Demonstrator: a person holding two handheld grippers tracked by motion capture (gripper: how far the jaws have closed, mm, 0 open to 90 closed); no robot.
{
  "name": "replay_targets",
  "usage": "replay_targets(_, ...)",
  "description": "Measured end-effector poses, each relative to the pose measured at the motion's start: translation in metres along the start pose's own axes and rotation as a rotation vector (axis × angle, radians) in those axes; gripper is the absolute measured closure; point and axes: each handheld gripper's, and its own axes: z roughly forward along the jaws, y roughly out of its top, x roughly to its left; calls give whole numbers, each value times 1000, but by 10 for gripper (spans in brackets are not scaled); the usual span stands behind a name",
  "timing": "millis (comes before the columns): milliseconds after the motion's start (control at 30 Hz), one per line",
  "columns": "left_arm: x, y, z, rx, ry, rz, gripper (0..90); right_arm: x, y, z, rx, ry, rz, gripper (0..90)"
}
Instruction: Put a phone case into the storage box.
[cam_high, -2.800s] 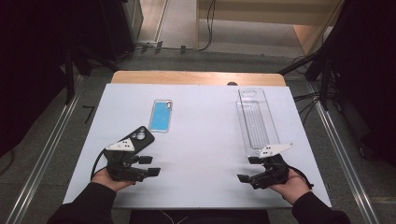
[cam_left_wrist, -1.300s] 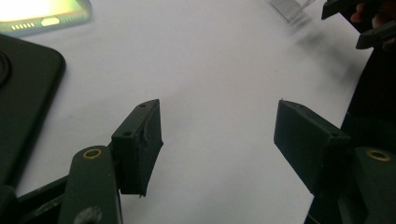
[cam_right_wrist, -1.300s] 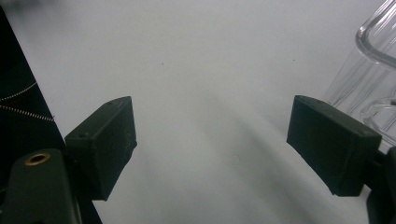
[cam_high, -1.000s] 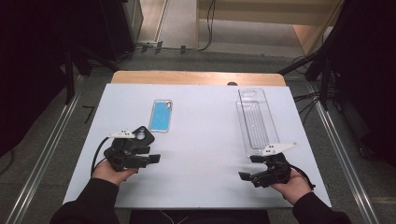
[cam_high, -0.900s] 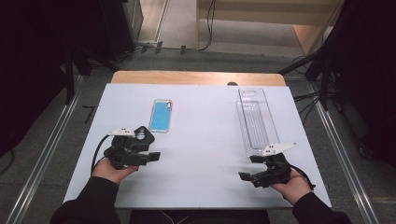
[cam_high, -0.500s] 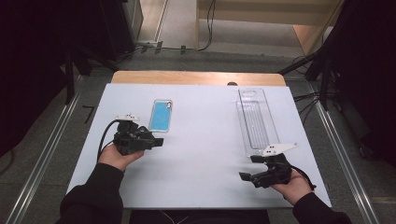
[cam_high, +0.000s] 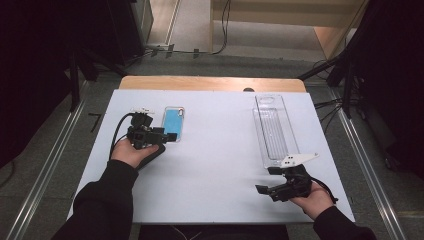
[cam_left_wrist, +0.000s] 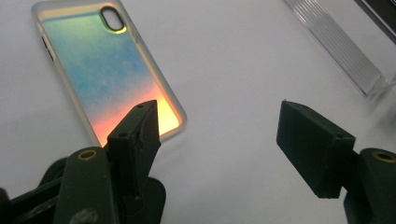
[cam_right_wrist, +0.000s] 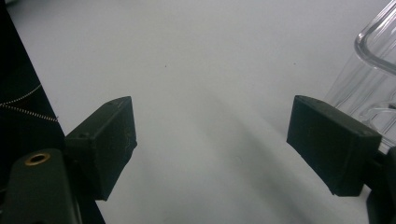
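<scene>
Phone case (cam_high: 172, 124): flat on white desk (cam_high: 215, 165), far-left area, long axis running away from the person. Left gripper (cam_high: 167, 135): jaws wide, empty, at its near end. Right gripper (cam_high: 267, 181): wide, empty, well apart, beside clear tray (cam_high: 274, 130).

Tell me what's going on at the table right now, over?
Left gripper open, nosing up to the phone case, not gripping. Right gripper open, idle beside the clear tray. Nothing in the way.

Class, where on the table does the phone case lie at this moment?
In the high view the phone case lies flat on the white table's left half, just beyond the left gripper, far from the clear tray.
</scene>
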Motion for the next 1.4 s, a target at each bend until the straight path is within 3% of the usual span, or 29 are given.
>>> replay_targets(433,22,28,21,8,62,-10,302,0,0,0,-2,5,0,142)
replay_targets(600,26,34,28,10,73,-27,349,0,0,0,-4,5,3,142)
replay_targets(633,26,37,33,18,96,-21,354,0,0,0,-4,6,3,142)
replay_targets(733,29,42,40,6,106,-31,415,0,0,0,-1,7,4,142)
replay_targets(800,29,44,46,24,111,-35,500,0,0,0,-3,6,2,142)
replay_targets(867,28,44,49,33,122,-26,739,0,0,0,-3,3,1,142)
replay_targets(900,28,44,53,21,134,8,881,0,0,0,-4,2,0,142)
replay_targets(1000,35,46,62,36,151,-31,900,0,0,-1,-5,2,-2,142)
replay_targets(1100,40,45,67,22,164,-76,900,1,0,0,-1,4,-1,142)
replay_targets(1267,45,43,75,23,188,-81,900,0,0,0,-1,2,0,142)
replay_targets(1400,46,42,79,28,177,-94,900,1,0,0,0,3,1,143)
